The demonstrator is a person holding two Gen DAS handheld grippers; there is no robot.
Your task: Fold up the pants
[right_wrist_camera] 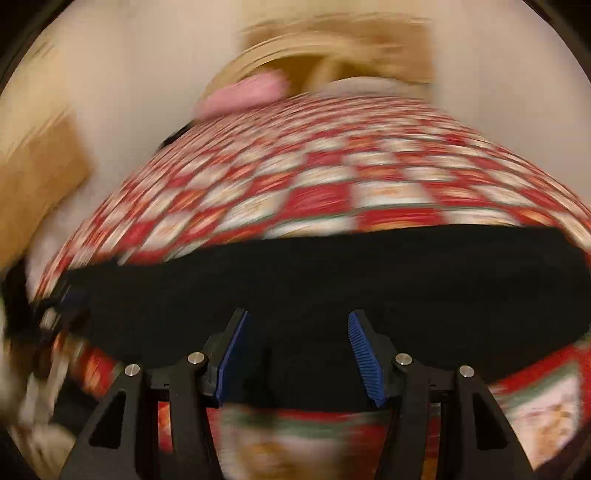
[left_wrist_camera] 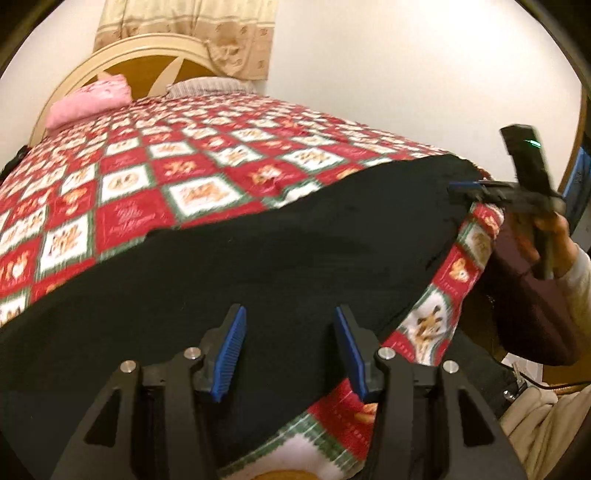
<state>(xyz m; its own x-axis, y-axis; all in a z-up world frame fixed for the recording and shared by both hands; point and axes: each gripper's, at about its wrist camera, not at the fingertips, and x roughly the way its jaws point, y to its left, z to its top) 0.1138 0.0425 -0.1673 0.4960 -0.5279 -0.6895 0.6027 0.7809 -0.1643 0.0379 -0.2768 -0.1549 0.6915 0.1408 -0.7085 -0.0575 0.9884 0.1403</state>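
Black pants [left_wrist_camera: 258, 266] lie flat in a long band along the near edge of the bed, on a red and white checked quilt [left_wrist_camera: 147, 177]. My left gripper [left_wrist_camera: 290, 314] hovers open over the pants near the bed's edge, with nothing pinched between its blue pads. At the pants' right end, my right gripper [left_wrist_camera: 460, 190] is seen from the side, held by a hand [left_wrist_camera: 550, 229]. The right wrist view is blurred. It shows the right gripper [right_wrist_camera: 297, 317] open above the pants [right_wrist_camera: 332, 280], with only cloth below the pads.
A pink pillow [left_wrist_camera: 92, 101] and a striped pillow [left_wrist_camera: 210, 86] lie at the curved headboard [left_wrist_camera: 147, 48], under a beige curtain [left_wrist_camera: 192, 22]. A light sleeve [left_wrist_camera: 576, 273] and pale cloth [left_wrist_camera: 543, 417] are at the right. A brown box-like shape [right_wrist_camera: 40, 177] stands left of the bed.
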